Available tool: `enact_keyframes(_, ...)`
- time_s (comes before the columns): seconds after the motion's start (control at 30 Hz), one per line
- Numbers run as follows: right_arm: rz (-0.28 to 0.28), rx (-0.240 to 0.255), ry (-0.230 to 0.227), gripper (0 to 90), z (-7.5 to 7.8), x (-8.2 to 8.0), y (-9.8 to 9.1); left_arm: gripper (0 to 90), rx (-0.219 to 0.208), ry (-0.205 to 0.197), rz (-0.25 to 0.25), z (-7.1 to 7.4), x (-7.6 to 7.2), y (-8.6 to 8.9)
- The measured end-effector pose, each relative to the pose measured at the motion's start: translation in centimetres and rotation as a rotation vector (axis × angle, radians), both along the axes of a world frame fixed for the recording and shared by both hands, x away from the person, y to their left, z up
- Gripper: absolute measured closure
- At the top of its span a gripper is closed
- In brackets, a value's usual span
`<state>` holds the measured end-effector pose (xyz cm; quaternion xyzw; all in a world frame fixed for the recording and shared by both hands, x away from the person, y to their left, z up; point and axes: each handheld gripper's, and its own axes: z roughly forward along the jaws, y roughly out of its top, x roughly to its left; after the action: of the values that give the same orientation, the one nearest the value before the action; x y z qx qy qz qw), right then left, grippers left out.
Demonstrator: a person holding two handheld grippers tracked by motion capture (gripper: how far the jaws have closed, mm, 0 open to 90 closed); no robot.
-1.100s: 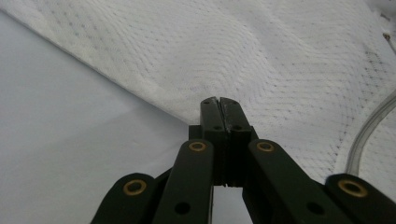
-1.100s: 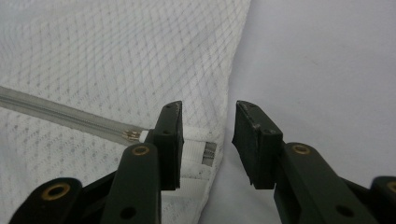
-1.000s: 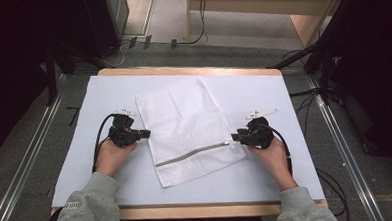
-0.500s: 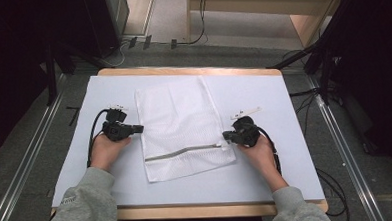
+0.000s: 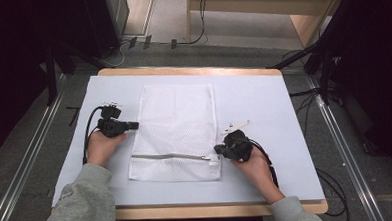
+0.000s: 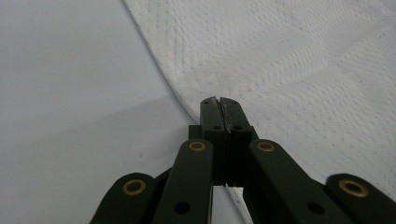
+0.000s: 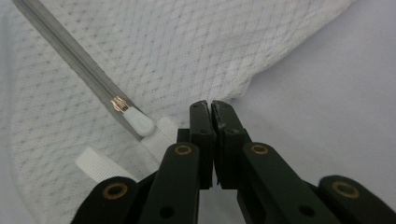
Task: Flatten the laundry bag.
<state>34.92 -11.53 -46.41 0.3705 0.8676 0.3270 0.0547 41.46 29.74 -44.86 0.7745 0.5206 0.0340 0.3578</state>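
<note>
We see a white mesh laundry bag [image 5: 177, 131] lying flat on the tabletop [image 5: 263, 102], its long axis running away from us and its zipper [image 5: 168, 155] crossing the near end from side to side. What the next move turns on is that the zipper pull [image 7: 139, 122] sits at the bag's right end, just to the left of our right claw [image 5: 219, 149] and far from the left one, so the right hand is plainly the nearer. In the right gripper view that claw's jaws meet tip to tip; they have just been closing, and their tips rest at the bag's edge beside the pull and a small white strap [image 7: 95, 165], though we cannot tell whether any mesh is pinched. Our left claw [image 5: 134, 125] is likewise closed, its tips touching the bag's left edge about halfway along, seemingly pinning or nipping the hem. Both forearms come in low from the near side, each claw pointing inward at the bag, nearly level with the tabletop.
</note>
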Motion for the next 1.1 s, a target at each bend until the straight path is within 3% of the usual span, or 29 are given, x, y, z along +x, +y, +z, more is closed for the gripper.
enact_keyframes(0.2,-0.031,0.015,-0.004,88.9,-0.1,0.5,-0.6,90.0,0.002,0.004,-0.007,0.0,0.1,-0.1)
enact_keyframes(0.57,-0.028,0.030,-0.002,87.8,-0.2,0.8,-0.6,90.0,0.006,-0.003,-0.015,0.1,0.3,-0.3)
enact_keyframes(0.8,-0.025,0.067,-0.018,81.4,0.2,0.7,-0.8,88.8,-0.001,-0.022,-0.003,0.5,0.0,-0.2)
enact_keyframes(1.1,-0.048,0.084,-0.020,76.9,0.6,0.7,-1.3,62.9,-0.042,0.004,-0.051,1.5,-0.9,-0.2)
